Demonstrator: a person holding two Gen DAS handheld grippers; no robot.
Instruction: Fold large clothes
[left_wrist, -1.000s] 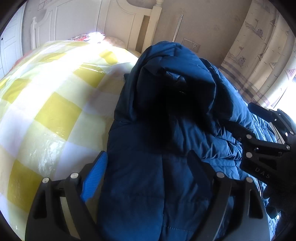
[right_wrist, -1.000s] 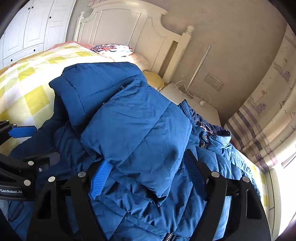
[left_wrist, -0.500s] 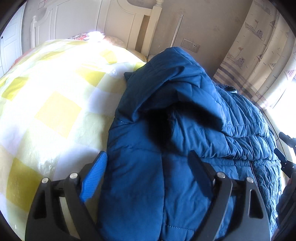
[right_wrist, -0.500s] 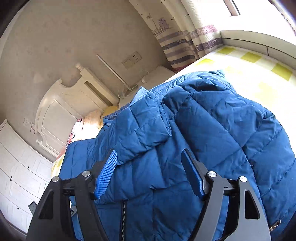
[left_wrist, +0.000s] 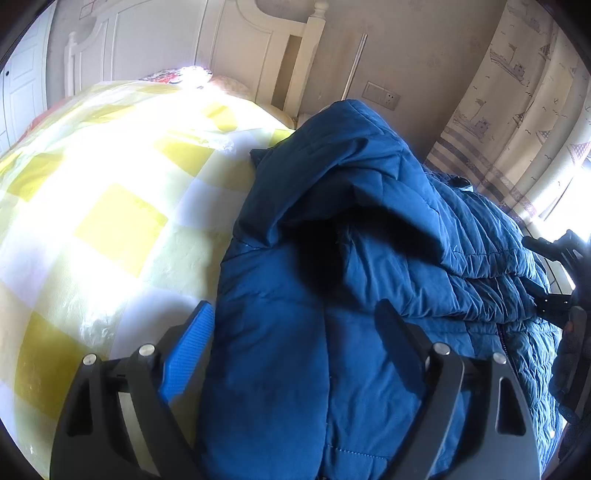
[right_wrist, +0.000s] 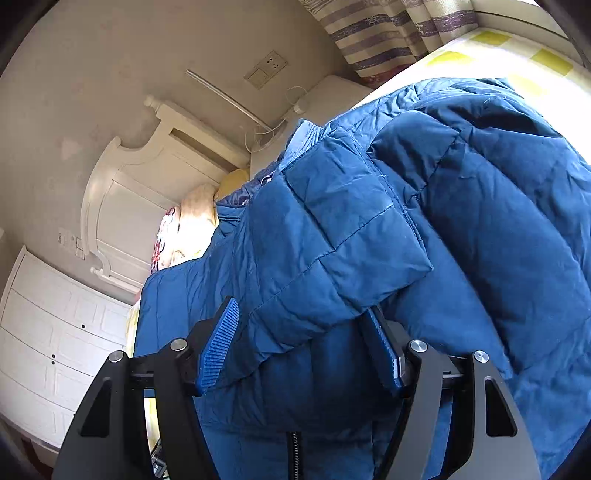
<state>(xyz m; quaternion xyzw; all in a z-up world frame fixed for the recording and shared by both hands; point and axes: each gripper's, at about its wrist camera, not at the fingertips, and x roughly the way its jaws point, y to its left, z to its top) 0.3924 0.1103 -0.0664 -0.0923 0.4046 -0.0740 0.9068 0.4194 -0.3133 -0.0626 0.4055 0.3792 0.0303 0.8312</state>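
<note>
item: blue puffer jacket (left_wrist: 332, 295), heaped on the bed's yellow-checked quilt (left_wrist: 110, 221). your left hand-held gripper (left_wrist: 295, 325): jaws spread over the jacket's edge, released. your right hand-held gripper (right_wrist: 303, 332): jaws spread, folded sleeve (right_wrist: 332, 240) between them, not clenched.

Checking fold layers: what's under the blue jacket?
The blue jacket lies on the yellow-and-white checked bedspread, visible to its left and beyond it by the window. A folded sleeve lies on top. Whatever sits directly beneath the jacket is covered.
</note>
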